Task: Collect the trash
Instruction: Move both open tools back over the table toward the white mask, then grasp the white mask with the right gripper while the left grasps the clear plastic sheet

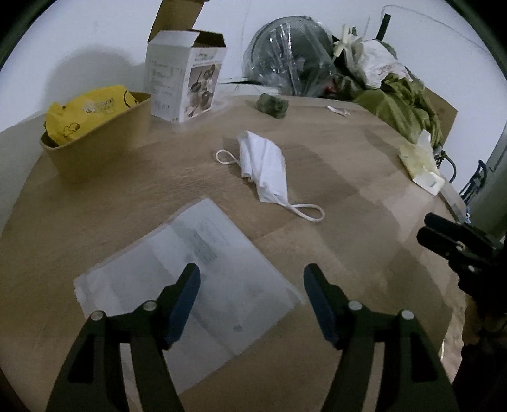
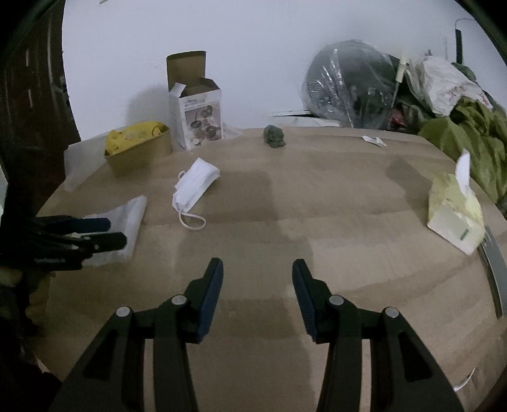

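Both grippers are open and hold nothing: the left gripper (image 1: 252, 279) over the clear plastic sheet (image 1: 190, 272), the right gripper (image 2: 257, 269) beside it.

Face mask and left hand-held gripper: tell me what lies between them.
A clear plastic sleeve lies flat under the left hand-held gripper; beyond it only bare table up to the face mask. The left wrist view shows this.

Open printed carton (image 1: 185, 76), wrapped fan (image 1: 290, 58) and green cloth heap (image 1: 401, 104) along the white wall (image 1: 95, 28).
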